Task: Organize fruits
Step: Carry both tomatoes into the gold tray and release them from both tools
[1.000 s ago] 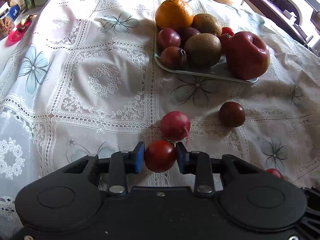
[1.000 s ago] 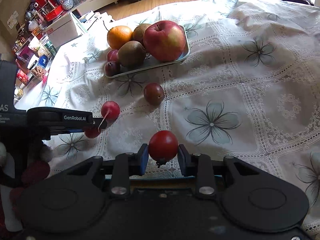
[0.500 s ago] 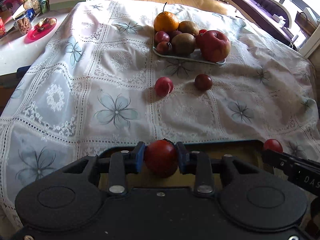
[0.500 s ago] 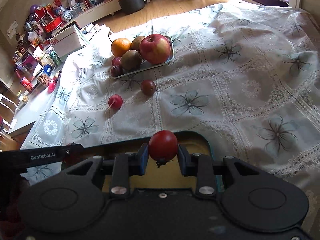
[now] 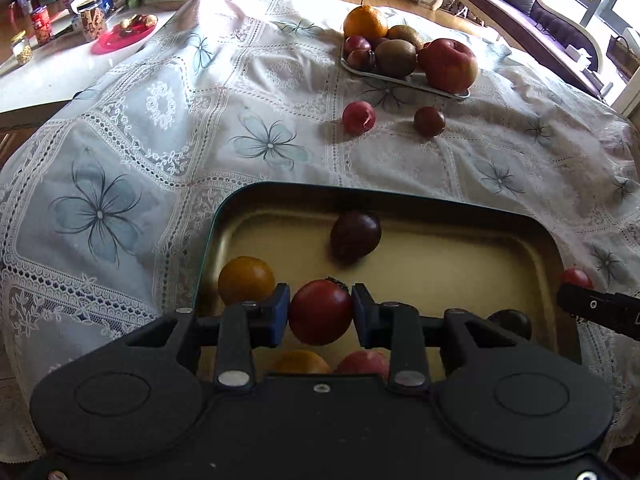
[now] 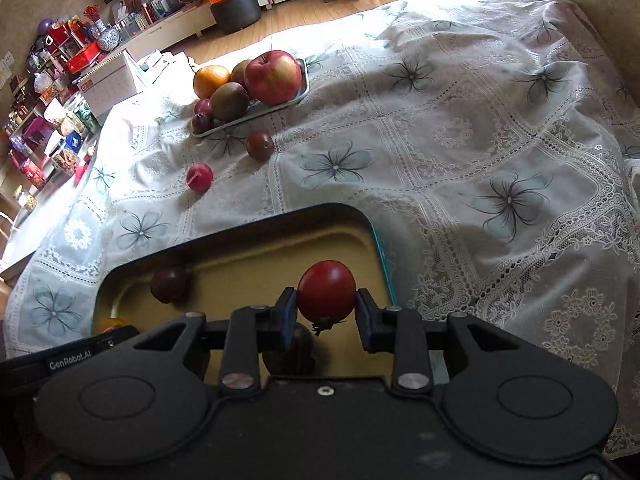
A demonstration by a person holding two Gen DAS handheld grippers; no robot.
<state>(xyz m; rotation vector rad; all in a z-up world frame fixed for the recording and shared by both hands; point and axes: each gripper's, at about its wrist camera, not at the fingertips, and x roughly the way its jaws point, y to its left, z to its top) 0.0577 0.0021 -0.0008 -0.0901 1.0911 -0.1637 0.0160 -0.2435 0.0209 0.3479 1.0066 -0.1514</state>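
My left gripper point(image 5: 320, 310) is shut on a red tomato point(image 5: 320, 312) above the near left of a dark-rimmed gold tray point(image 5: 460, 248). In that tray lie a dark plum point(image 5: 355, 235), an orange fruit point(image 5: 246, 280) and other fruit partly hidden by my gripper body. My right gripper point(image 6: 326, 310) is shut on a second red tomato point(image 6: 327, 291) over the right part of the same tray point(image 6: 372, 236). On the cloth beyond lie a pink-red fruit point(image 5: 359, 117) and a dark red fruit point(image 5: 429, 121). Farther back, a grey plate point(image 5: 404, 78) holds an apple, kiwis, an orange and plums.
A lace tablecloth with flower print point(image 5: 160, 140) covers the table and drapes over the edges. A side counter at the far left carries jars, cans and a red dish point(image 5: 124, 32). A sofa point(image 5: 520, 4) stands behind at the right.
Both grippers have drawn back from the loose fruit on the cloth, each carrying its tomato, and now hang over the near gold tray, whose fruit has come into view.
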